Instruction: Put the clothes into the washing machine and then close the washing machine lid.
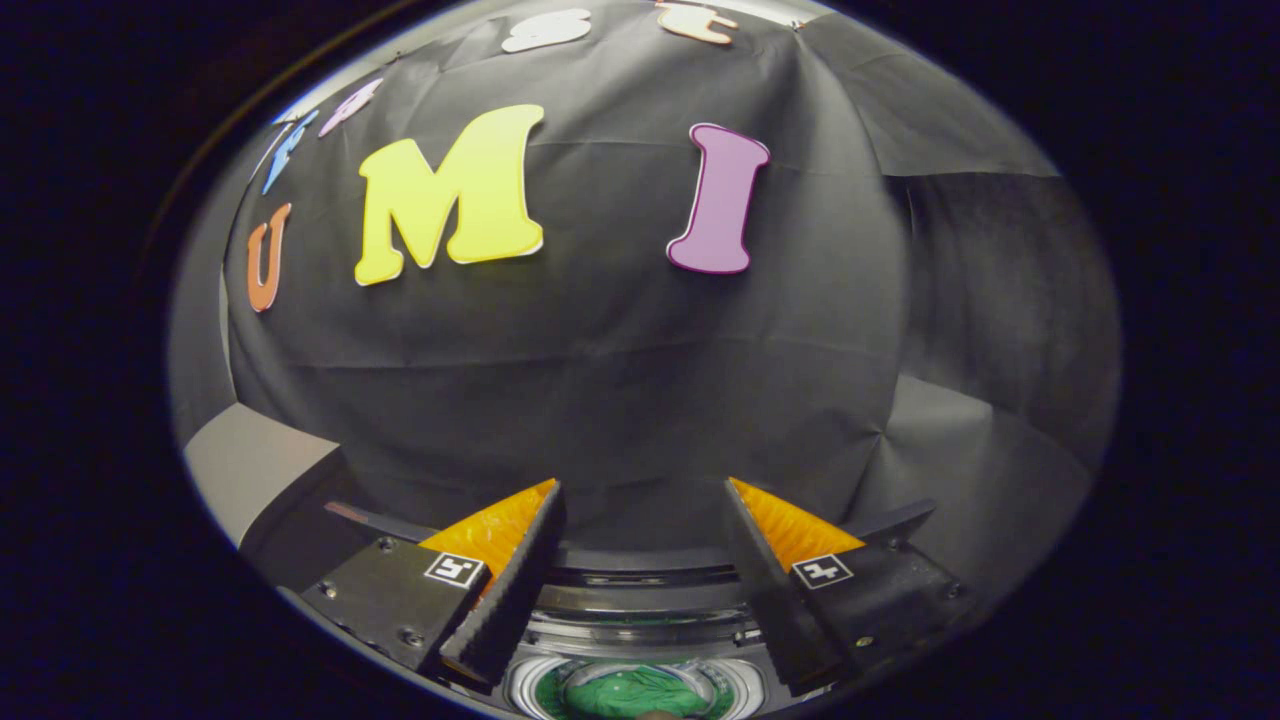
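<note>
Black wall [620, 400]; jaws apart (clothes [630, 692] half-hidden)

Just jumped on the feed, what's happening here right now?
A person is holding the gripper up above the washing machine, fingers spread apart with nothing between them. Below and between the fingers, the round drum opening shows a green garment already lying inside. The machine looks open from here; its lid is not clearly identifiable, so closing it appears to be what is left. Beyond the fingers hangs the booth's black cloth wall.
</note>
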A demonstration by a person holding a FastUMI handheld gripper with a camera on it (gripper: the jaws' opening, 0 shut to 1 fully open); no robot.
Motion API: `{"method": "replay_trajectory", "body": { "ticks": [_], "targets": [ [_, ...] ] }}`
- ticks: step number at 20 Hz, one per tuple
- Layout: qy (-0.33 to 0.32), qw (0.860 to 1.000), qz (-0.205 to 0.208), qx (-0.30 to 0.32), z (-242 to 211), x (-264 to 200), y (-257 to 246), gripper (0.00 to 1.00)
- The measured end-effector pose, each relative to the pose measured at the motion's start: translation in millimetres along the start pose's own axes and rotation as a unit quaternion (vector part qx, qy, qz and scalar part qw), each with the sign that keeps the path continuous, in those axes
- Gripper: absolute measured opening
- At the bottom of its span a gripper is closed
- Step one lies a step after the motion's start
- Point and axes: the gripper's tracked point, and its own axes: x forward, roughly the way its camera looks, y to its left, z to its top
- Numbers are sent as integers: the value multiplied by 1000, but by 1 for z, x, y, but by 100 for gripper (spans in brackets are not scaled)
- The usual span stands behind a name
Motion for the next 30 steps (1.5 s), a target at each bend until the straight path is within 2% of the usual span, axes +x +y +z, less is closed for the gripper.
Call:
{"method": "replay_trajectory", "body": {
  "ticks": [12,18,30],
  "targets": [
    [-43,999,-10,0,-14,-34,0,97],
    [-37,999,-22,2,-25,-54,-2,97],
    [-29,999,-36,3,-33,-59,-5,97]
  ]
}}
